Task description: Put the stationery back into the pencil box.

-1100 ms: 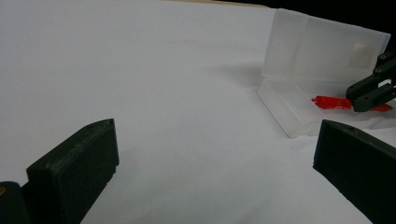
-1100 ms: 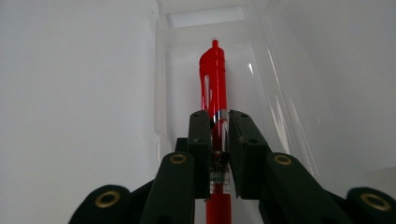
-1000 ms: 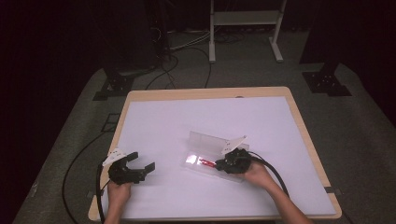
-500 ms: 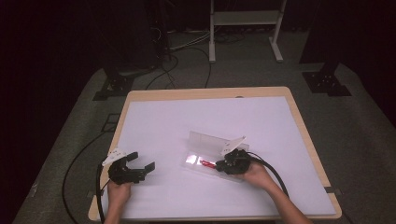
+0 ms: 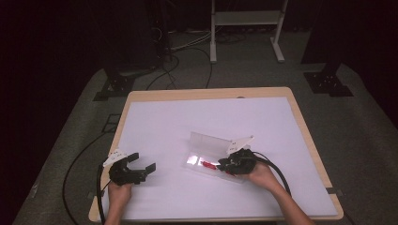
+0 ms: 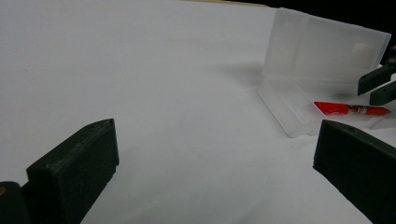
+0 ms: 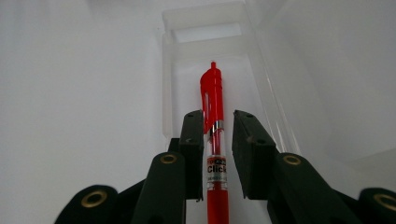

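The right gripper [image 7: 218, 122] has just been opening its jaws; they now stand narrowly apart on either side of a red pen [image 7: 214, 135] marked "Click", a gap showing on the right. The pen lies in a clear plastic case [image 5: 206, 149], lid raised, right of centre on the table's near side [image 5: 155, 122]. Far left, the left gripper [image 5: 141, 165] gapes wide, holding nothing.

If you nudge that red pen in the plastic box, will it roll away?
The red pen looks round and smooth, so it would probably roll. Its clip may stop it, and the clear box walls would likely catch it. It looks stiff and light, perhaps slippery between the right gripper jaws.
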The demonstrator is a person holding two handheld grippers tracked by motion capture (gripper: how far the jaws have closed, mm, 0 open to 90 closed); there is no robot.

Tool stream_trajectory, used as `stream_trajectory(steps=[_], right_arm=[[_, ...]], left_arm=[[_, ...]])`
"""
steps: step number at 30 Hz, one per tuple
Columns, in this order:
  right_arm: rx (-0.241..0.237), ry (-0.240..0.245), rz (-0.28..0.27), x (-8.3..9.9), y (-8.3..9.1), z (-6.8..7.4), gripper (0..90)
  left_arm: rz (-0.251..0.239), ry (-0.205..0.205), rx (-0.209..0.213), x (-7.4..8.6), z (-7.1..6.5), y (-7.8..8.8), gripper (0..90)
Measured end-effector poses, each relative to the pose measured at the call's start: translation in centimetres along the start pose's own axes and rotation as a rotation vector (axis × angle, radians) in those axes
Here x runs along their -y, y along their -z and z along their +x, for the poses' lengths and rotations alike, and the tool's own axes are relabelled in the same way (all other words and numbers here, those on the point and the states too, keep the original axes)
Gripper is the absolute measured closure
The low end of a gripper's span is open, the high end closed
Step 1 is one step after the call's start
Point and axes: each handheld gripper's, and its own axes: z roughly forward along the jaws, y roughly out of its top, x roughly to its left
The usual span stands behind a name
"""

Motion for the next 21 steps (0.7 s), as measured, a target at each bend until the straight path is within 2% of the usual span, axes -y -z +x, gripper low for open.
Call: stream_trajectory(steps=[14,21], right_arm=[[0.03,0.014,-0.04,-0.1,2.8,0.4,66.9],[0.037,0.016,-0.039,0.2,3.7,0.4,62.6]], left_arm=[[0.0,0.0,0.0,0.0,0.0,0.0,0.0],[0.0,-0.002,0.0,0.0,0.0,-0.1,0.0]])
